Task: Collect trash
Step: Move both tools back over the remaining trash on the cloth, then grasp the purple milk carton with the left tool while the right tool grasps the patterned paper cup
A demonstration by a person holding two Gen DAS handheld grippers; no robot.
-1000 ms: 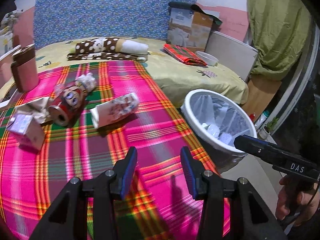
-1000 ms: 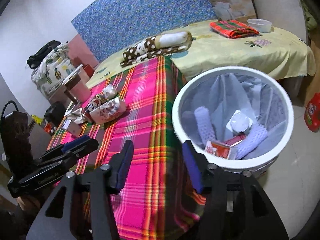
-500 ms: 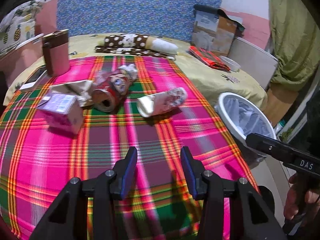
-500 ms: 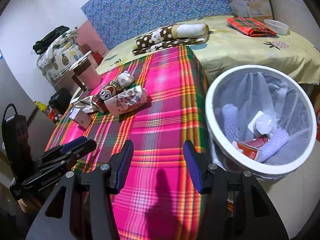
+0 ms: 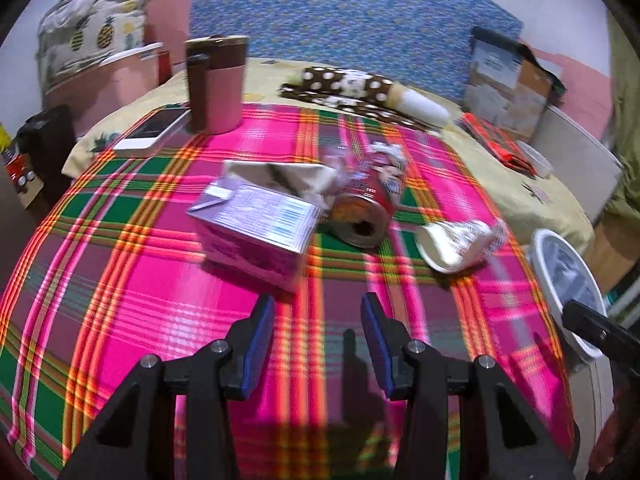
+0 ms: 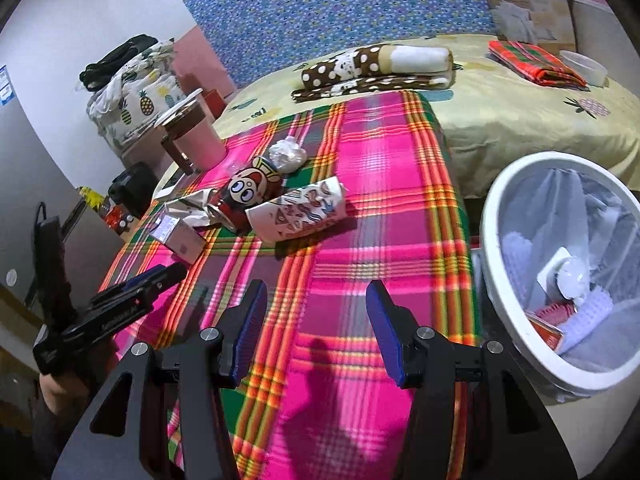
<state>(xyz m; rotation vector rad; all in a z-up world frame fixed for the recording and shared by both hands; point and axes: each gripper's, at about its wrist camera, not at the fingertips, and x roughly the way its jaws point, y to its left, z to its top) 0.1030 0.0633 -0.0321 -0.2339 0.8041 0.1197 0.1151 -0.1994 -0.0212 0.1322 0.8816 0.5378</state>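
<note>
Left gripper (image 5: 316, 334) hanging open, empty; carton (image 5: 256, 232) lying just ahead. Right gripper (image 6: 316, 332) gaping empty, bin (image 6: 496, 216) sitting beside.

Left tool (image 5: 318, 338) open, empty; right tool (image 6: 316, 326) open, empty.

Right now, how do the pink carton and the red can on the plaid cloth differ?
The pink carton is boxy with flat printed faces; the red can is round with a cartoon face. The carton lies nearer the left hand-held gripper; the can lies behind it. Both lie on their sides, ungripped.
</note>
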